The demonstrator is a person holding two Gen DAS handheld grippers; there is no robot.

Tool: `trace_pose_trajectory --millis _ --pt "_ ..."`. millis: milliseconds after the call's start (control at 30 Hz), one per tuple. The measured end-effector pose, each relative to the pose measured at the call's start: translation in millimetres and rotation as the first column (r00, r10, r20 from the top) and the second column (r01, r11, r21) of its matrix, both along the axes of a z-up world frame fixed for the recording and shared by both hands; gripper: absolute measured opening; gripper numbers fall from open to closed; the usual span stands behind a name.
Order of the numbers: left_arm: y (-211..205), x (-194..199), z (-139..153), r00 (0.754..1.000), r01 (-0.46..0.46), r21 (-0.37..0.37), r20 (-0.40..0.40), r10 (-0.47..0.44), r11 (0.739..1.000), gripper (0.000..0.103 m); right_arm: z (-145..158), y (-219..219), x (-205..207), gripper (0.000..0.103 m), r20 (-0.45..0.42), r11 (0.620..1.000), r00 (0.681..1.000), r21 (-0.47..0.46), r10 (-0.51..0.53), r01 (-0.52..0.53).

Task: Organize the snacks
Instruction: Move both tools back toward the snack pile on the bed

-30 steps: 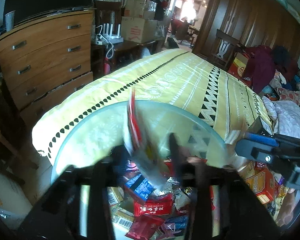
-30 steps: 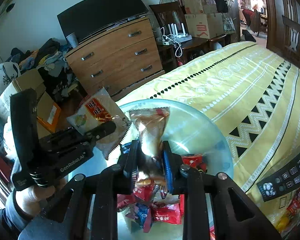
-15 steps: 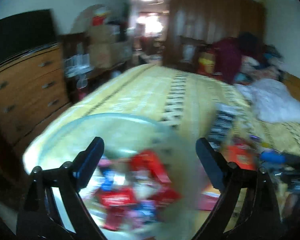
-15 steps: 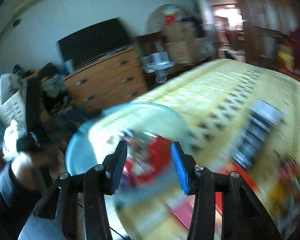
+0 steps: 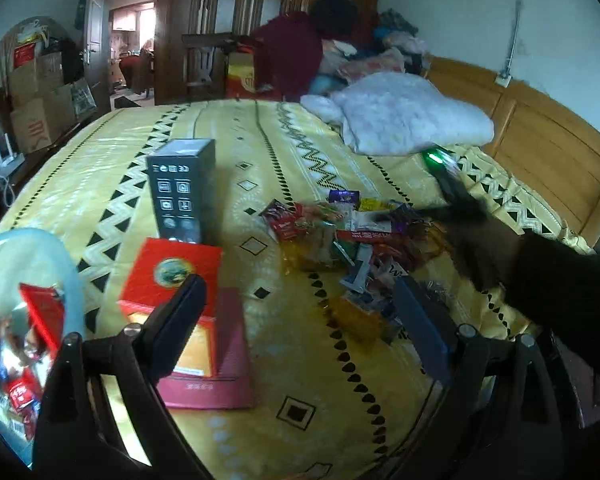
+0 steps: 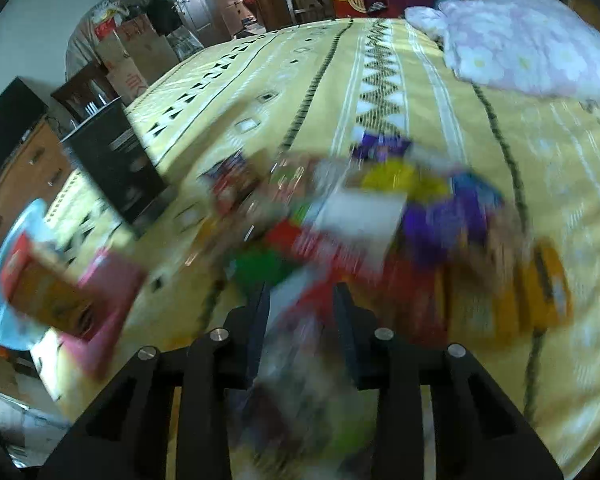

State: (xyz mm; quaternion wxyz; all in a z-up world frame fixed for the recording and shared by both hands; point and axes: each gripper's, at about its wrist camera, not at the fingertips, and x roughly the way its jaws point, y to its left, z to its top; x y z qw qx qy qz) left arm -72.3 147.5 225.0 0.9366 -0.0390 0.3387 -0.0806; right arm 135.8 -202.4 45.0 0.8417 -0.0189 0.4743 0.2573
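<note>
Crinkled foil and plastic snack packets are heaped near the middle of a yellow patterned bedspread (the right wrist view is badly blurred); more are gathered in a pale blue basin at its edge. Between heap and basin a black box is stood upright behind a red box laid on a maroon folder. The left gripper is spread wide with nothing between its fingers. The right gripper is closing over the heap; whether a packet is pinched cannot be told. A white quilt, wooden headboard, dark wardrobe and stacked cartons are seen around.
</note>
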Motion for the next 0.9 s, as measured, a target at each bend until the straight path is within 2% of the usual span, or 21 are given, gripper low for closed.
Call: trace_pose_trajectory --millis 67,100,167,267,333,367,433,467,567,633,733,767,833,900 --pt "-3.4 2.8 -2.3 1.000 -0.016 0.006 0.003 0.016 1.000 0.095 -5.9 17.2 46.9 0.038 -0.029 1.000 0.999 -0.002 0.031 -0.031" --pt "-2.5 6.0 -3.2 1.000 -0.030 0.007 0.005 0.030 1.000 0.095 -9.3 22.0 63.3 0.049 -0.030 1.000 0.999 -0.003 0.030 -0.030" --pt "1.0 11.9 -5.8 0.998 -0.059 -0.005 -0.004 0.059 0.998 0.095 -20.1 36.4 107.6 0.059 -0.047 1.000 0.999 -0.010 0.017 -0.018" --pt "4.0 16.9 -9.8 0.997 -0.081 -0.016 -0.020 0.080 0.997 0.095 -46.1 54.2 149.7 0.060 -0.098 1.000 0.995 -0.027 -0.001 -0.002" --pt "-0.5 17.7 -13.9 0.997 -0.077 -0.008 -0.032 0.077 0.997 0.095 -72.3 64.5 164.1 0.061 -0.169 0.999 0.986 -0.033 0.007 -0.013" --pt "-2.9 17.9 -15.1 0.996 -0.076 0.000 -0.036 0.076 0.997 0.095 -76.7 67.9 165.2 0.061 -0.170 0.999 0.985 -0.033 0.011 -0.017" --pt "-4.0 17.2 -15.6 0.997 -0.069 -0.008 -0.039 0.068 0.998 0.095 -74.2 74.1 151.2 0.063 -0.195 0.998 0.979 -0.006 0.053 -0.055" --pt "-3.8 15.4 -15.6 0.997 -0.067 -0.019 -0.037 0.066 0.998 0.095 -72.0 80.0 137.1 0.063 -0.210 0.993 0.971 -0.005 0.112 -0.116" --pt "-3.5 10.2 -14.8 0.997 -0.071 -0.047 -0.039 0.069 0.996 0.095 -85.3 90.1 84.4 0.062 -0.283 0.964 0.928 -0.043 0.241 -0.263" --pt "-4.3 3.5 -12.8 0.997 -0.069 -0.058 -0.034 0.068 0.996 0.095 -88.2 88.0 48.1 0.061 -0.283 0.947 0.916 -0.067 0.283 -0.313" --pt "-5.7 -8.4 -13.5 0.997 -0.066 -0.057 -0.043 0.063 0.996 0.095 -66.1 67.5 12.5 0.061 -0.228 0.959 0.935 -0.008 0.273 -0.282" --pt "-5.3 -11.2 -14.0 0.997 -0.065 -0.062 -0.047 0.063 0.996 0.095 -50.9 53.7 -0.6 0.061 -0.191 0.968 0.950 0.026 0.249 -0.248" --pt "-4.1 -17.5 -18.8 0.996 -0.068 -0.074 -0.068 0.063 0.995 0.095 -30.4 32.1 -21.3 0.061 -0.168 0.967 0.955 0.115 0.244 -0.227" --pt "-4.8 -23.2 -25.7 0.993 -0.072 -0.079 -0.095 0.064 0.994 0.095 -9.9 13.4 -46.3 0.061 -0.093 0.977 0.975 0.081 0.203 -0.196"
